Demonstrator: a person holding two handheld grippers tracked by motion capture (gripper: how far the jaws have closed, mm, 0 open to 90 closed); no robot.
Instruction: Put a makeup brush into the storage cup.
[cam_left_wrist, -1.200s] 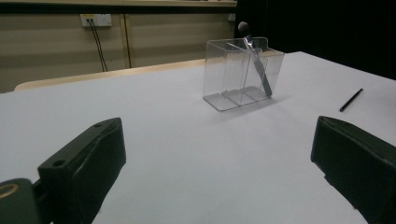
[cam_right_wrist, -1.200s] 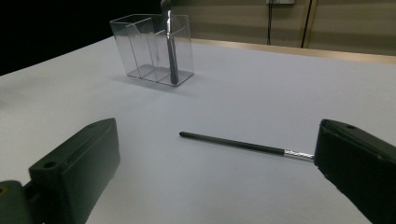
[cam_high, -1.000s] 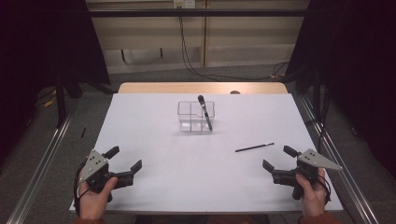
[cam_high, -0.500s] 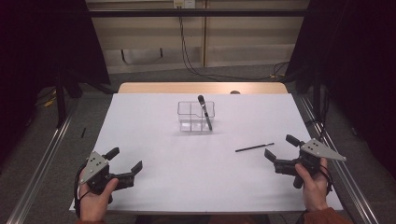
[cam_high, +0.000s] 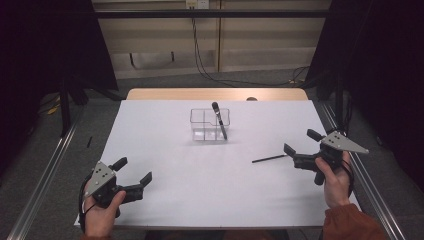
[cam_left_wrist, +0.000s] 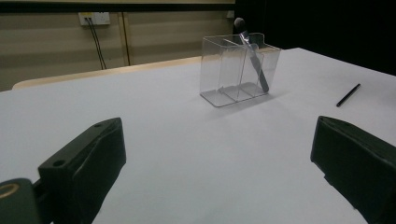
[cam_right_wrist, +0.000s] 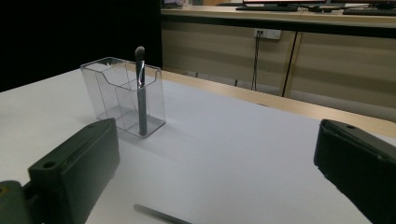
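White covering spans the table (cam_high: 210, 190), a strip of bare wood showing at the far edge. Left gripper (cam_high: 134, 176) sits at the near left corner, held low over the table; its fingers (cam_left_wrist: 84, 163) stand wide apart with nothing between them. Clear plastic organizer (cam_high: 209, 124) stands upright mid-table toward the far side, divided into compartments. A dark makeup brush (cam_high: 219, 119) leans in its right-hand compartment, bristle head up and clear of the rim. Right of centre, a thin black pencil (cam_high: 269, 158) lies flat on the covering, well apart from the organizer. Its right end lies just beside the near finger of the right gripper (cam_high: 301, 143); contact cannot be told. Right gripper fingers (cam_right_wrist: 74, 161) also spread wide, holding nothing, the pencil (cam_right_wrist: 161, 214) lying low between them in the right gripper view.
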